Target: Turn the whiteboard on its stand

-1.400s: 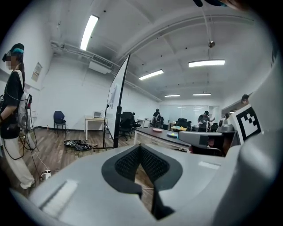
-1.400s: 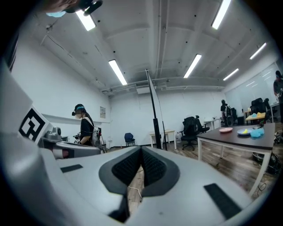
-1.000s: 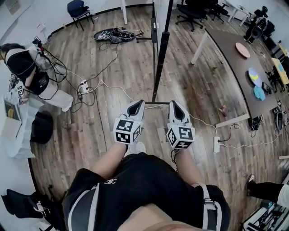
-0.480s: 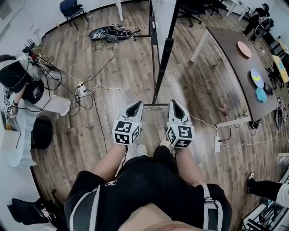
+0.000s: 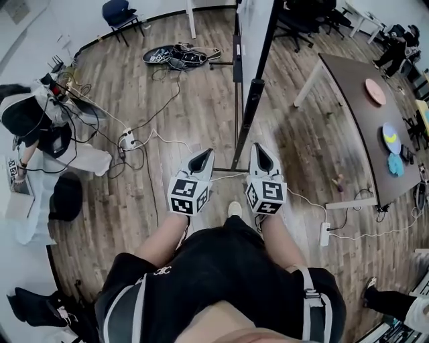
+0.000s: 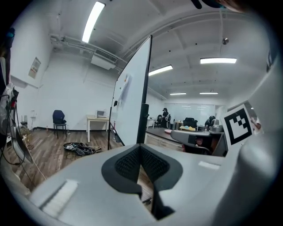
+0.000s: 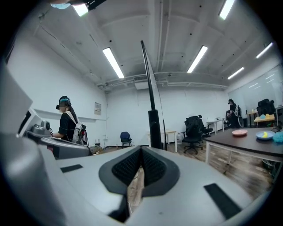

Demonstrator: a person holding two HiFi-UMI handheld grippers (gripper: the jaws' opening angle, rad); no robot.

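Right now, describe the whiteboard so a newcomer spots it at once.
In the head view, find the long dark table at right. Left of it on the wood floor stands the whiteboard. It alone is a tall, thin white panel on a black-posted stand.

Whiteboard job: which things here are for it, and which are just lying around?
For the job:
whiteboard, its stand, left gripper and right gripper, both shut and empty.

Just lying about:
cable tangle, power strip, blue chair, table with plates.
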